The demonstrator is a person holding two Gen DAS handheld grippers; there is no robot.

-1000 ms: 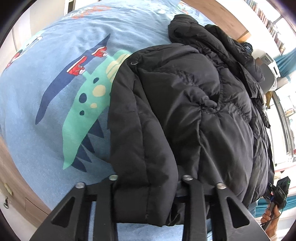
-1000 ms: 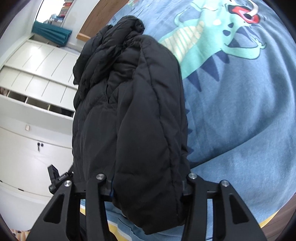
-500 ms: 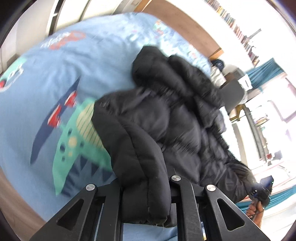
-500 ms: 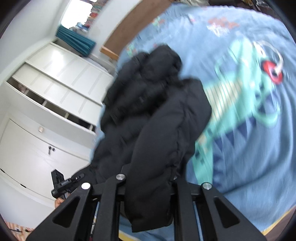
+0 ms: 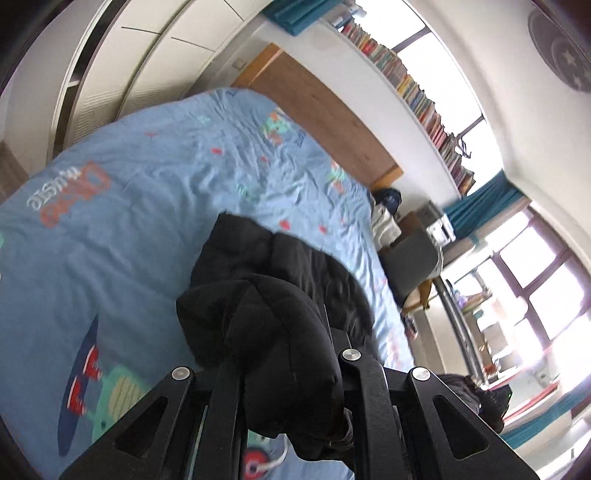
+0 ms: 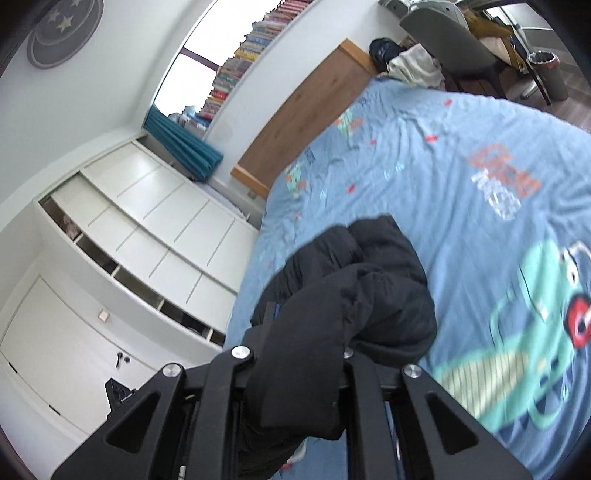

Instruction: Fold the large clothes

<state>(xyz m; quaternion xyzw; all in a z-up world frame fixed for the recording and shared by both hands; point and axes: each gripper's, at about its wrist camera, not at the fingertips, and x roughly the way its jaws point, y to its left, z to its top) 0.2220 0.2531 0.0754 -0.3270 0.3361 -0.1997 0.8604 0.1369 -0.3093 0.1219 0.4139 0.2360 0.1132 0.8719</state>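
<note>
A black puffer jacket (image 5: 280,317) hangs over the blue bed, its near edge raised and the far part trailing down onto the cover. My left gripper (image 5: 291,373) is shut on a thick bunched fold of the jacket's hem, which bulges over the fingers. The same jacket (image 6: 354,295) fills the middle of the right wrist view, where my right gripper (image 6: 299,362) is shut on another bunched fold. Padding hides both sets of fingertips. The other gripper's tip (image 6: 120,397) peeks in at the lower left of the right wrist view.
A blue bedspread (image 5: 122,229) printed with cartoon dinosaurs covers the bed, with a wooden headboard (image 5: 321,114) beyond. White cupboards (image 6: 122,258) line one side. A grey chair (image 6: 443,33) with clothes and a desk stand near the bright windows (image 5: 535,280).
Both grippers closed onto the jacket's near edge and rose, tilting up. The jacket lifted off the bed and bunched, and the room's walls and windows came into view.
</note>
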